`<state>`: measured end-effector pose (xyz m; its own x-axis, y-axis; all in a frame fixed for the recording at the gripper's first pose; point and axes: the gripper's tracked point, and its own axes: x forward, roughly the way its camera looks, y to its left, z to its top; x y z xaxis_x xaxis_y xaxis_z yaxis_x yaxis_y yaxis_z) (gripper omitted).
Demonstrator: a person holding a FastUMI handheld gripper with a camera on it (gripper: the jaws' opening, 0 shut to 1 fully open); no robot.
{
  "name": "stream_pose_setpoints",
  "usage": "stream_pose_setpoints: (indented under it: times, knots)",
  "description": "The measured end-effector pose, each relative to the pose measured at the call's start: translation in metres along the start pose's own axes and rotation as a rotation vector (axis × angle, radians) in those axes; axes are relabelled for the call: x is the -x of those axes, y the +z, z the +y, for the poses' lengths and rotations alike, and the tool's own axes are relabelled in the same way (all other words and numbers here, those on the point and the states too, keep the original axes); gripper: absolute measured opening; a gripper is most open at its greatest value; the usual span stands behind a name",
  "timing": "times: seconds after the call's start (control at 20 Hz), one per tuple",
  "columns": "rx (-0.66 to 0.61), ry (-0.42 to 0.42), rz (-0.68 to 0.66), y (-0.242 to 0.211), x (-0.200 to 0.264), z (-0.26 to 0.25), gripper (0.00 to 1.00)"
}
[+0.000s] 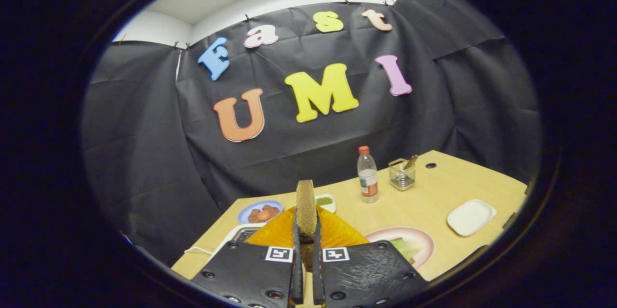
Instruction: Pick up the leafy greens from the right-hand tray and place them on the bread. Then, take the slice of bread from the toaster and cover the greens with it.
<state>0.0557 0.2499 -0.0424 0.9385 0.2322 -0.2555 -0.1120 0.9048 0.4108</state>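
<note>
Bread (305, 209) stands on edge between my gripper's (305, 245) fingers, which are nearly closed and press it from both sides, lifted above the table (419, 202). Just beyond the fingers I see an orange thing (337, 233), and left of it the toaster (239, 234). To the right a pink plate (419, 240) carries greens (402, 249). Past the bread sit a blue plate (260, 212) of reddish food and a small dish (325, 201) of something green. Farther right are a bottle (368, 175), a wire basket (401, 174) and a white tray (470, 217).
</note>
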Motion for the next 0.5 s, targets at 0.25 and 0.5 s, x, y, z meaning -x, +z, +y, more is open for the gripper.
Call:
stream_pose_setpoints:
  times: [0.25,0.5]
  knots:
    - [-0.062,-0.052,0.068,-0.048,-0.030,-0.049,0.08]
    - [-0.214,-0.041,0.157,-0.088,-0.052,-0.080,0.08]
